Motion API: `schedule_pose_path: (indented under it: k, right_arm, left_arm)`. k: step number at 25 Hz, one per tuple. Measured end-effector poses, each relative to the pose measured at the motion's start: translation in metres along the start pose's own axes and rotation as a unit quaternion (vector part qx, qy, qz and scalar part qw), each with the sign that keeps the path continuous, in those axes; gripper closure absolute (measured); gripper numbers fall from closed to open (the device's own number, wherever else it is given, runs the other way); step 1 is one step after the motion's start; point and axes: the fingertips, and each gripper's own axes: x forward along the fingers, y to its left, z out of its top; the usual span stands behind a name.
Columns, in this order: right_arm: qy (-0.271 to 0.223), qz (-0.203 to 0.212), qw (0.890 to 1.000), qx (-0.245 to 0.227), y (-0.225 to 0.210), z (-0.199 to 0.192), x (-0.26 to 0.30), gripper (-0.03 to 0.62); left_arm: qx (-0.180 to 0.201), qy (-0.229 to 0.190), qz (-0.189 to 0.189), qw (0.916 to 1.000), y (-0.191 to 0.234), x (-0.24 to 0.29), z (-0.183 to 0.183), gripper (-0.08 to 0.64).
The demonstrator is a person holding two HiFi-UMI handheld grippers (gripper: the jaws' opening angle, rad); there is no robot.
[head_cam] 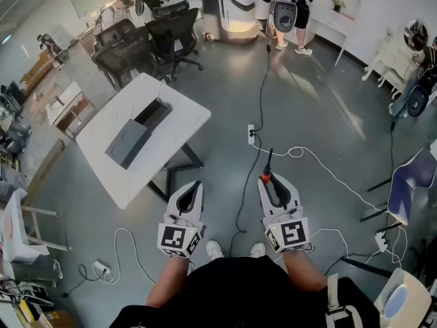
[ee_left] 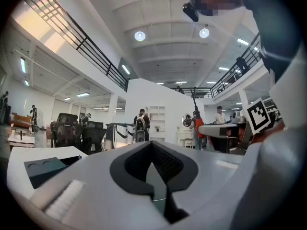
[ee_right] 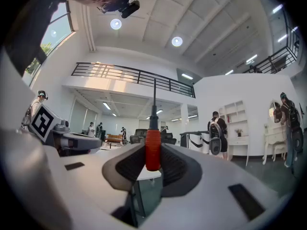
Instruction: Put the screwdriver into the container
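Red-orange handle, black shaft: screwdriver point(ee_right: 152, 150), one item. It is clamped between the pads of the right gripper point(head_cam: 270, 183), with the handle in the jaws and the shaft projecting forward beyond the tips. The jaws stand partly closed, tight on the handle.

Left gripper point(head_cam: 193, 188): jaws together with nothing between them. It is carried beside the right gripper, a little apart from it.

Dark grey container point(head_cam: 136, 135): a long box lying on a white table point(head_cam: 102, 162), ahead and to the left of the left gripper and well apart from both grippers. The screwdriver is not in it.

Black cable point(head_cam: 259, 94): trails across the grey floor ahead of the right gripper.
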Motion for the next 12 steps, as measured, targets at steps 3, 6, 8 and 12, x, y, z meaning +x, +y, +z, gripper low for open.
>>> schedule_pose_path:
  k: [3,6,8,12]
  right_arm:
    - [-0.002,0.0,1.0,0.005,0.002,-0.002,0.002,0.495]
    - [-0.002,0.001,1.0,0.006,0.008,-0.001,0.006,0.495]
    - [0.001,-0.001,1.0,0.006,0.013,-0.002,0.01,0.495]
    - [0.011,-0.012,1.0,0.009,0.02,-0.004,0.021,0.494]
  left_arm:
    - [0.001,0.001,-0.001,1.0,0.002,-0.002,-0.001,0.551]
    - [0.002,0.0,-0.001,1.0,0.009,-0.005,0.0,0.551]
    - [0.001,-0.001,-0.002,1.0,0.014,-0.007,0.0,0.551]
    - [-0.001,-0.002,-0.007,1.0,0.028,-0.012,0.0,0.551]
